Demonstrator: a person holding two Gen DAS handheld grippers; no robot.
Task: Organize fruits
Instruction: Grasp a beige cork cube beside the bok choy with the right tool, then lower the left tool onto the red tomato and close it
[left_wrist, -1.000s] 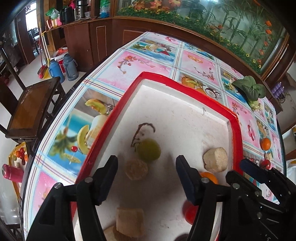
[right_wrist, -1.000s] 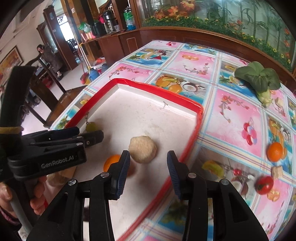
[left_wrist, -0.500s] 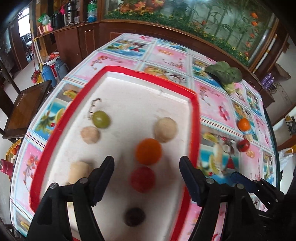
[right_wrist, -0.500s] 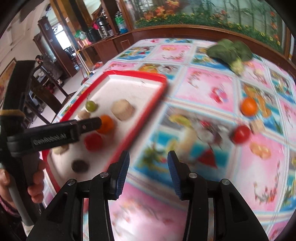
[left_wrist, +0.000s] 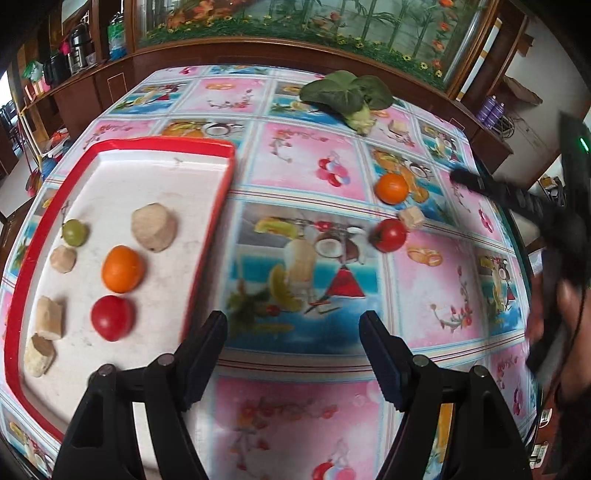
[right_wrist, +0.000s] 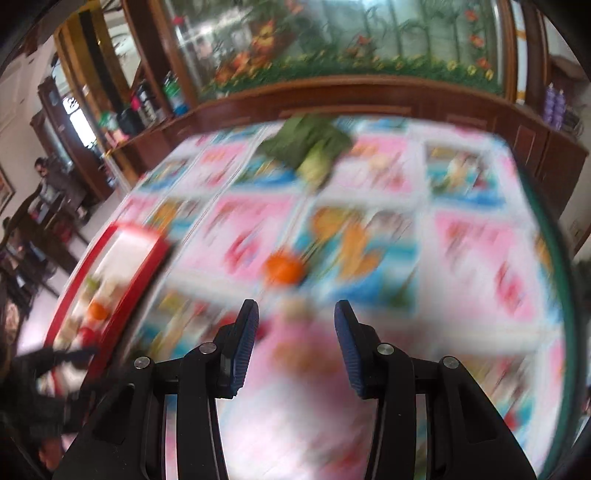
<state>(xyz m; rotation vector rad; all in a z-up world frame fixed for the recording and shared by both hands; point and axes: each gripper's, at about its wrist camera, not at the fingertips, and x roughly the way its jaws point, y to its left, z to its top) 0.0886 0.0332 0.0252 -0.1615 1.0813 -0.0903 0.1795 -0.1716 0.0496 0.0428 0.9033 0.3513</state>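
Observation:
A red-rimmed white tray (left_wrist: 210, 236) on the left holds an orange (left_wrist: 122, 268), a tomato (left_wrist: 112, 317), a green grape (left_wrist: 75, 232) and several beige peeled pieces (left_wrist: 154, 228). Out on the tablecloth lie another orange (left_wrist: 391, 188), a tomato (left_wrist: 389, 235) and a beige cube (left_wrist: 412, 218). My left gripper (left_wrist: 293, 321) hangs open and empty over the cloth, just right of the tray. The right wrist view is blurred: my right gripper (right_wrist: 295, 306) is open and empty, with the loose orange (right_wrist: 283, 269) just beyond its tips.
A leafy green vegetable (left_wrist: 345, 94) lies at the table's far side. Dark wooden cabinets (left_wrist: 258, 51) ring the table behind it. The right gripper's dark body (left_wrist: 517, 195) and a hand fill the left wrist view's right edge. A person (right_wrist: 48, 177) is far left.
Both grippers swept rightward from above the tray to above the patterned tablecloth. The left jaws stand a little wider. The loose orange and tomato came nearer in both views.

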